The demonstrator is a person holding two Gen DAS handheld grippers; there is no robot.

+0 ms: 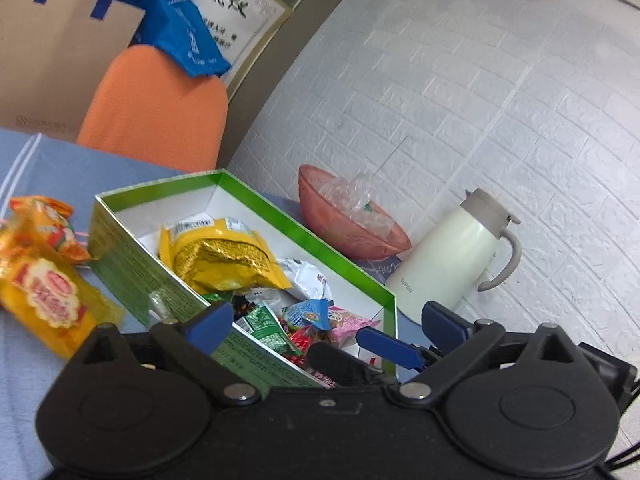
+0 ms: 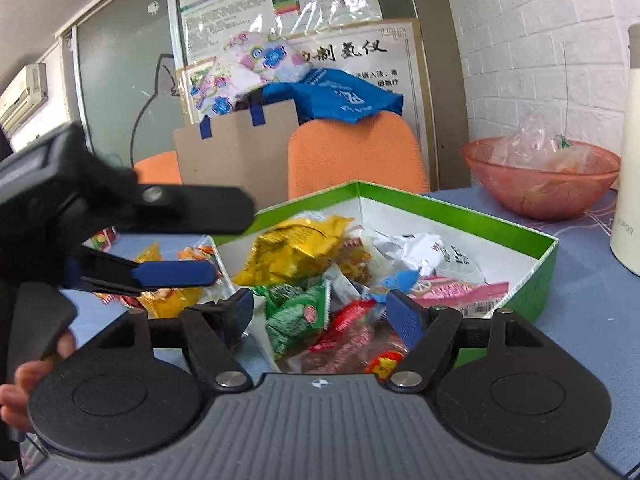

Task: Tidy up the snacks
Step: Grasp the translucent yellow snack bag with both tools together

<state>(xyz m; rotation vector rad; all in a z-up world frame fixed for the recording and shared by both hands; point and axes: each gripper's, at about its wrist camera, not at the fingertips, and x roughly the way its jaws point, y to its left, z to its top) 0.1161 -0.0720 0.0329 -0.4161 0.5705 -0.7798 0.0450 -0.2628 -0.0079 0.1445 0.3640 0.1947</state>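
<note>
A green box [image 1: 132, 256] with a white inside holds several snack packets: a yellow bag [image 1: 224, 256], a white one [image 1: 308, 280], small green, blue and pink ones. The box also shows in the right wrist view [image 2: 536, 288], with the yellow bag [image 2: 296, 252] and a green packet [image 2: 296, 312]. My left gripper [image 1: 328, 320] is open and empty over the box's near end. My right gripper [image 2: 324, 312] is open and empty above the packets. Two orange-yellow snack bags [image 1: 44, 292] lie on the blue cloth left of the box.
A pink bowl [image 1: 352, 232] with clear plastic and a cream thermos jug [image 1: 452, 256] stand behind the box by the white brick wall. An orange chair [image 1: 156, 108], a cardboard box and bags are behind the table. The left gripper shows at the left of the right wrist view [image 2: 172, 272].
</note>
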